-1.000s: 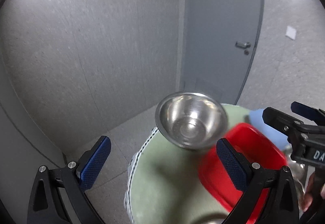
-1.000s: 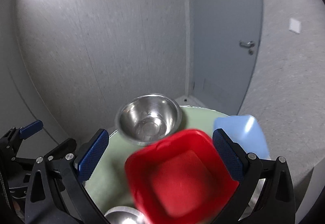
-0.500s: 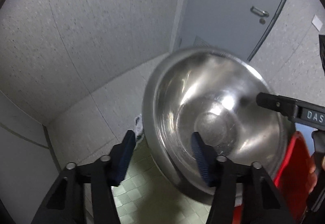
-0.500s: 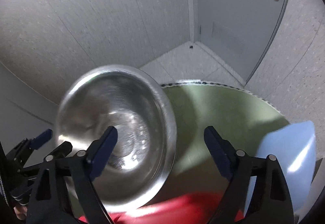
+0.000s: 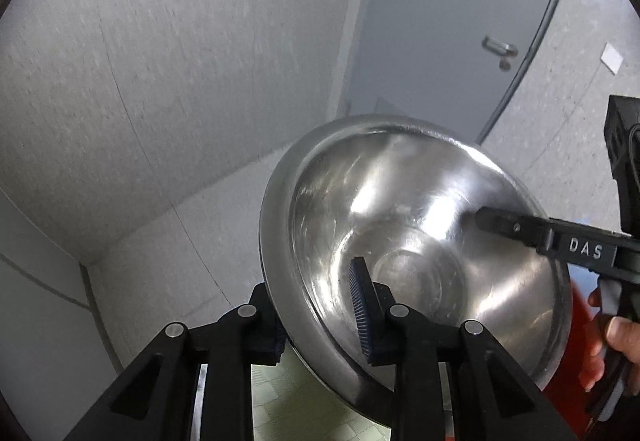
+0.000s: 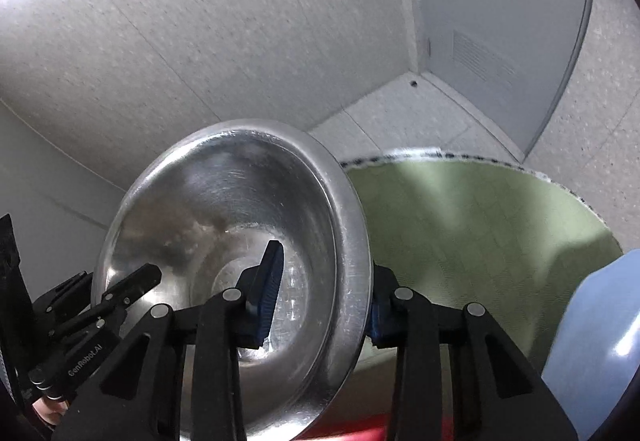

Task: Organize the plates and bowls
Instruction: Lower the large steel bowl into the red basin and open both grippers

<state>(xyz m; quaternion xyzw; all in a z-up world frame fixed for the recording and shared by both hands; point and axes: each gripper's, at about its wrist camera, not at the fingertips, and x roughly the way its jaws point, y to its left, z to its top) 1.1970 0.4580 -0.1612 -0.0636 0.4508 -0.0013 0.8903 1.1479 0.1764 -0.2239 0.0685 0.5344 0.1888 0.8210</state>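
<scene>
A steel bowl fills both wrist views and sits tilted over the green round tabletop. My left gripper straddles its near left rim, one blue pad inside and one outside; the jaws are closing and the pads press on the wall. My right gripper straddles the opposite rim the same way, its jaws closing on the wall too. One finger of the right gripper reaches into the bowl in the left wrist view. The left gripper shows at the bowl's far side in the right wrist view.
A red square dish lies partly under the bowl, its edge low in the right wrist view. A light blue dish sits at the right. A person's hand holds the right tool. Grey walls and a door stand behind.
Both grippers came down from above the table to the steel bowl. Their wide jaws closed over opposite rims, and the bowl now sits tilted between them.
</scene>
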